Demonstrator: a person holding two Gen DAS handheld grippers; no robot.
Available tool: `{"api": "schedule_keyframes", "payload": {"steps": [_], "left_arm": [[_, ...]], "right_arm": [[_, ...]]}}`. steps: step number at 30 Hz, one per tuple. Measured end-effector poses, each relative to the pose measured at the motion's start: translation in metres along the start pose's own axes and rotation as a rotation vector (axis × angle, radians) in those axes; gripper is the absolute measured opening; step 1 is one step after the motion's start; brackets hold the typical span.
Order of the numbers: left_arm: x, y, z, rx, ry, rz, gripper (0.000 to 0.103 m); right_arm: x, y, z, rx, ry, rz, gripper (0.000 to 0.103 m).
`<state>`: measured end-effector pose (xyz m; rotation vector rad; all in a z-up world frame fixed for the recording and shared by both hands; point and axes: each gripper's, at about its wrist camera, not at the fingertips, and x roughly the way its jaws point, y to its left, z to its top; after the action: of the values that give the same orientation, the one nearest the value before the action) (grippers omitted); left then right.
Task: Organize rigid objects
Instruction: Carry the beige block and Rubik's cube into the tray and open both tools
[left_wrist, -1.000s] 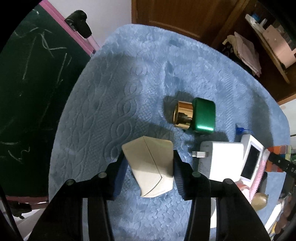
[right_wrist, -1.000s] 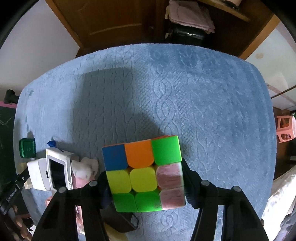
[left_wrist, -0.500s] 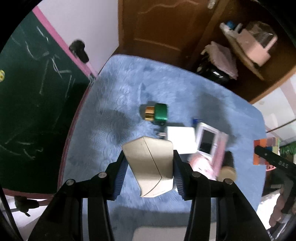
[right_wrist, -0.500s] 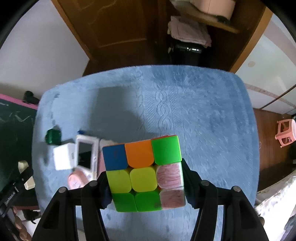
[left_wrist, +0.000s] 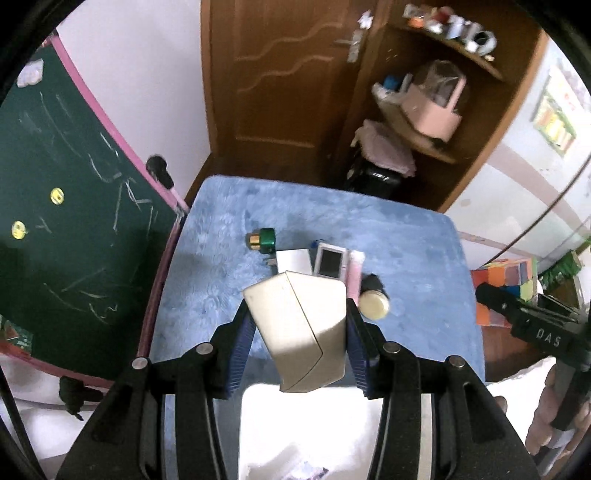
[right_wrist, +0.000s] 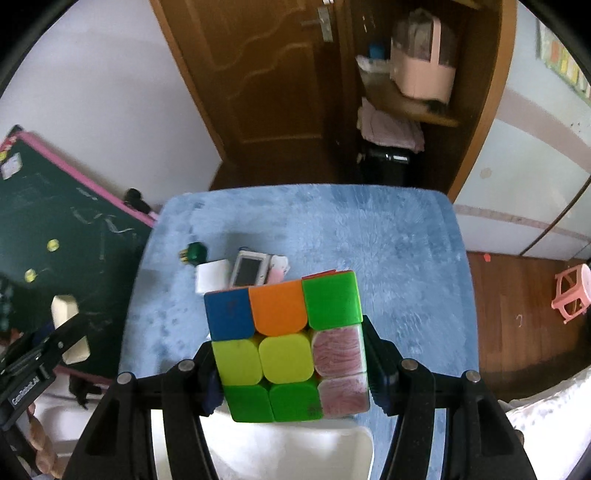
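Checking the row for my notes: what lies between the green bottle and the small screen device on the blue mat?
A white charger block lies between the green bottle and the screen device, clearest in the left wrist view.

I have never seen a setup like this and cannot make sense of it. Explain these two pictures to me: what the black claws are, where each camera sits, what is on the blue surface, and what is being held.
No robot here: a person holds a black two-finger gripper in each hand, each with a fisheye camera looking along its fingers. One picture is from the left gripper, shut on a beige wedge-shaped plastic box. The other is from the right gripper, shut on a multicoloured puzzle cube. Both are held above a blue plush-covered table. On it lie a green bottle with a gold cap, a white square charger, a white device with a dark screen, a pink tube and a dark cream-capped bottle.
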<state>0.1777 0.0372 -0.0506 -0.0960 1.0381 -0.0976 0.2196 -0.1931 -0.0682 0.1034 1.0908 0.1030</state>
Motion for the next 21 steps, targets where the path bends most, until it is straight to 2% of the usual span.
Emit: {"api": "schedule_keyframes", "payload": {"steps": [6,11,16,21], "left_arm": [[-0.042,-0.021,-0.024,0.040,-0.047,-0.022,0.050],[-0.065,-0.038,-0.048,0.086,-0.077,-0.029,0.050],[-0.071,-0.051,-0.070,0.118,-0.095,-0.031,0.050],[-0.062,-0.055,-0.092,0.123,-0.074,-0.033,0.050]], "right_arm": [[-0.057,0.009,-0.040,-0.032,-0.053,0.041,0.062],[-0.086,0.014,-0.076,-0.057,-0.071,0.071,0.061],[-0.096,0.022,-0.115,-0.086,-0.066,0.078,0.062],[-0.090,0.025,-0.148,-0.101,-0.042,0.069,0.062]]}}
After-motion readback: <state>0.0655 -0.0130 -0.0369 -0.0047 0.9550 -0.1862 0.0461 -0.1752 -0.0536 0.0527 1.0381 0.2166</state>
